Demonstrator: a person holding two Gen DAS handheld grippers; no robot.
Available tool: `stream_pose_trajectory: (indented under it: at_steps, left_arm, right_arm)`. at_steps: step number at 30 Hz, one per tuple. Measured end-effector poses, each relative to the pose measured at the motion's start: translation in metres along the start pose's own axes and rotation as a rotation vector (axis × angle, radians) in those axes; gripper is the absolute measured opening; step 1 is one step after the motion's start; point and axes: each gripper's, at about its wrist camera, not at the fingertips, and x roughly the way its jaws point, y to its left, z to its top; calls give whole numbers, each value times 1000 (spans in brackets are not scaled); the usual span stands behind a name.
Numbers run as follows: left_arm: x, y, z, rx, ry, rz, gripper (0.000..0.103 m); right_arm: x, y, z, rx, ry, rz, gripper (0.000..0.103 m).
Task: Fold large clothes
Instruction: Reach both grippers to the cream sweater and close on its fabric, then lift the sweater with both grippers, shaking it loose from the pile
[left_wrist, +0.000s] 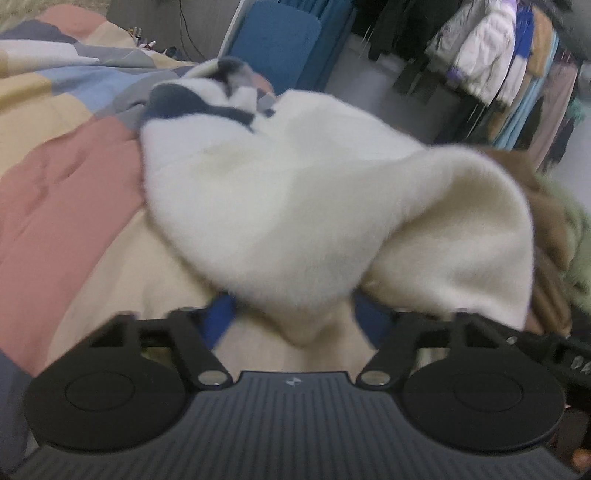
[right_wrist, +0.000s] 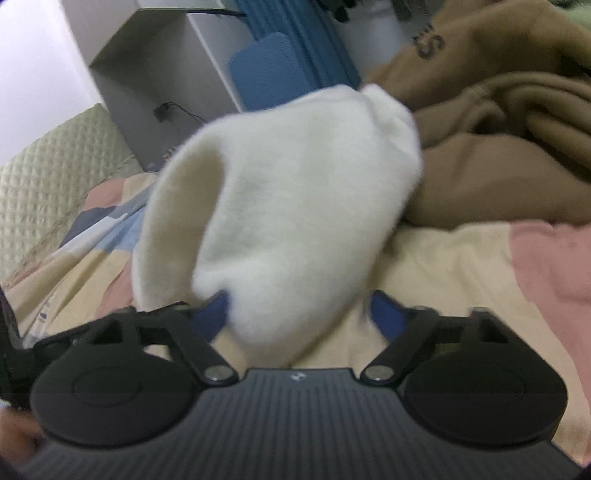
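A white fleece garment (left_wrist: 295, 184) with navy trim (left_wrist: 184, 103) lies bunched on a patchwork quilt (left_wrist: 55, 184). My left gripper (left_wrist: 295, 317) is low over the quilt. Its blue fingers (left_wrist: 219, 321) stand apart, with a hanging fold of the fleece between them and over the tips. In the right wrist view another raised fold of the same garment (right_wrist: 280, 192) sits between the spread blue fingers (right_wrist: 386, 314) of my right gripper (right_wrist: 299, 314). Neither pair of pads visibly presses the cloth. Both views are blurred.
A brown sweatshirt (right_wrist: 498, 147) lies heaped to the right of the fleece, with a green fuzzy item (left_wrist: 580, 229) beside it. Beyond the bed stand a blue padded thing (left_wrist: 273, 48), a grey cabinet (right_wrist: 166, 74) and a rack of hanging coats (left_wrist: 498, 55).
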Motion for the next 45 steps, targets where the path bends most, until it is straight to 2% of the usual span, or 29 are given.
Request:
stream_pose_trajectory:
  at_steps: [1, 2, 3, 5, 8, 13, 20, 29, 33, 37, 41, 45]
  left_arm:
    - [0, 3, 1, -14, -2, -17, 60]
    - [0, 4, 2, -29, 1, -34, 50]
    - [0, 6, 3, -48, 2, -49, 46]
    - [-4, 10, 5, -77, -13, -65, 30]
    - [-16, 12, 8, -103, -26, -74, 20]
    - [-50, 11, 18, -138, -87, -133, 17]
    - [-116, -6, 27, -114, -164, -220, 16]
    - [-219, -23, 11, -114, -204, -318, 16]
    - [-261, -36, -4, -117, -199, -355, 16]
    - [-289, -56, -28, -109, -172, -360, 16]
    - [-296, -71, -57, -65, -102, -314, 17]
    - [-284, -83, -70, -34, -43, -276, 17]
  right_arm:
    - [0, 1, 1, -10, -6, 6, 71]
    - [-1, 3, 2, -24, -14, 13, 66]
    - [-2, 4, 3, -33, -18, 17, 59]
    - [-4, 2, 4, -32, -18, 16, 48]
    - [-9, -8, 9, 13, -3, 32, 34]
    - [-29, -13, 12, 33, -16, 47, 22]
    - [-82, -10, 27, 5, -116, 59, 19]
    - [-159, -4, 33, 6, -240, 60, 17]
    - [-195, -1, 27, -9, -251, 44, 17]
    - [-222, -2, 16, -14, -217, 4, 17]
    - [-237, -13, 3, 34, -183, -54, 17]
    - [-230, -20, -1, 69, -128, -126, 17]
